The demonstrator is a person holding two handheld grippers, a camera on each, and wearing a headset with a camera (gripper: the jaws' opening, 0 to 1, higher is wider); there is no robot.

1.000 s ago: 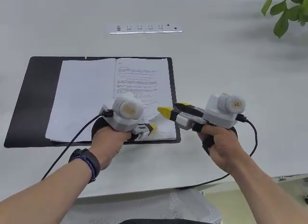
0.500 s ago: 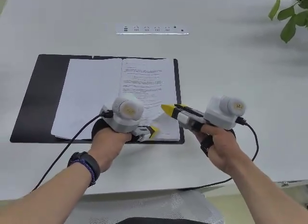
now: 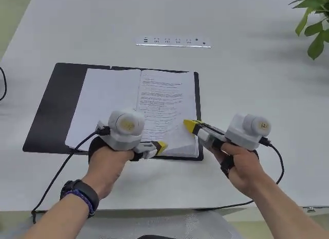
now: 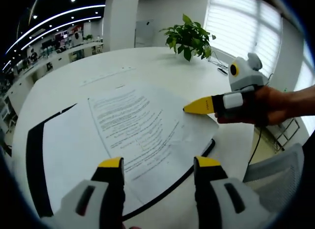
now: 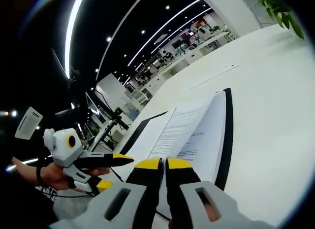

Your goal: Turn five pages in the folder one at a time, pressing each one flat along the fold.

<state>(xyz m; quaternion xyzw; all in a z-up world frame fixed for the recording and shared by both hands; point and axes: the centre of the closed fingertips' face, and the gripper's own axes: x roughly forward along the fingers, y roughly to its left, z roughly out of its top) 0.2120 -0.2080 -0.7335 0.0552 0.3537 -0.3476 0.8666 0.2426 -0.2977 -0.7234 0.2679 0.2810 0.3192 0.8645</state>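
Note:
A black folder (image 3: 51,108) lies open on the white table, with a blank sheet (image 3: 105,103) on the left and a printed page (image 3: 164,108) on the right. My left gripper (image 3: 157,147) stands open low over the folder's bottom edge, and the printed page (image 4: 138,123) lies beyond its jaws (image 4: 158,164). My right gripper (image 3: 189,126) is shut, its yellow tip resting at the page's lower right edge. In the left gripper view the right gripper (image 4: 199,106) touches that edge. In the right gripper view my right gripper (image 5: 158,165) points along the printed page (image 5: 184,130). Whether paper is pinched is hidden.
A white power strip (image 3: 173,42) lies beyond the folder. A green plant (image 3: 313,23) stands at the far right corner. Cables (image 3: 61,169) trail from both grippers to the table's near edge. Bare white table (image 3: 257,85) stretches right of the folder.
The head camera has shifted, so the whole scene sits lower and further right. The left gripper slid a little left along the folder's bottom edge. The right gripper stays at the page's edge.

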